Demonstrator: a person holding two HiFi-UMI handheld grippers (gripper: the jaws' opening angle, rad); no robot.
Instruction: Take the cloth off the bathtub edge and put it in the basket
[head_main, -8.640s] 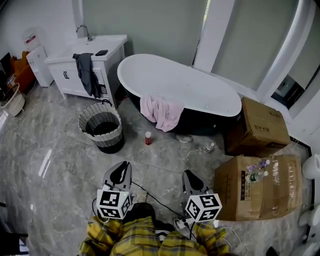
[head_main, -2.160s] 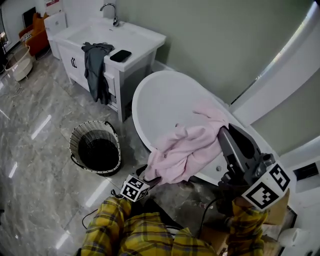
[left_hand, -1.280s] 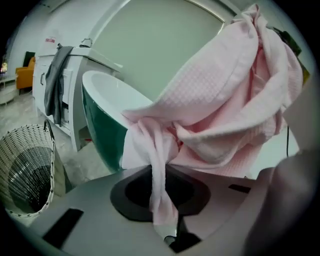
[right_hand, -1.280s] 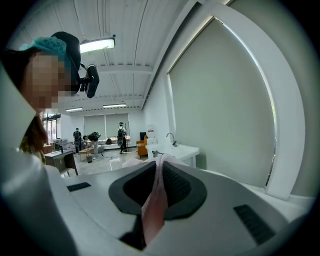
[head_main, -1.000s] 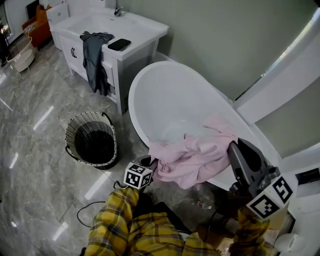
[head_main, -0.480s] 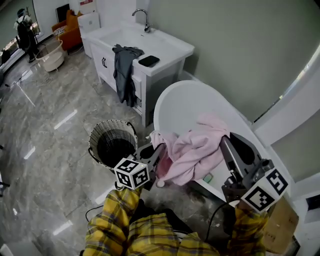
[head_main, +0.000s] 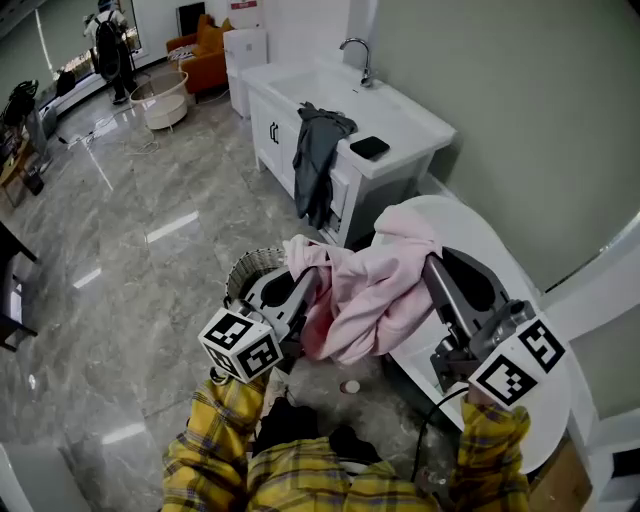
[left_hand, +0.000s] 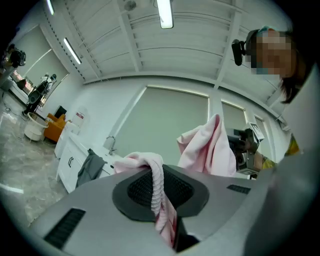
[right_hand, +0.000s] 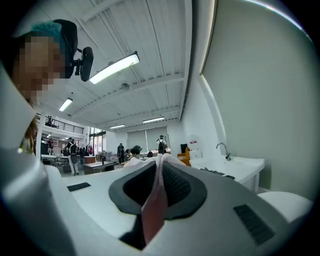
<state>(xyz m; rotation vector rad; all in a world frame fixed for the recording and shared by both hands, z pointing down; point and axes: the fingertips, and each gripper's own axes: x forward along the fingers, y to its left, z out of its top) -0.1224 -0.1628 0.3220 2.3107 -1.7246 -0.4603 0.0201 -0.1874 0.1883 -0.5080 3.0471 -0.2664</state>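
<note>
One bathtub (head_main: 478, 232) sits beneath my right claw (head_main: 432, 262), one basket (head_main: 250, 266) just below my left claw (head_main: 305, 276) — its inside hidden from me. One pink cloth (head_main: 370, 290) hangs between the two claws, each clenched tight on a fold of it.

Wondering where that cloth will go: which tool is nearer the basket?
Left. The left tool sits right by the basket in the head view; the right tool is farther, across the cloth, over the bathtub.
</note>
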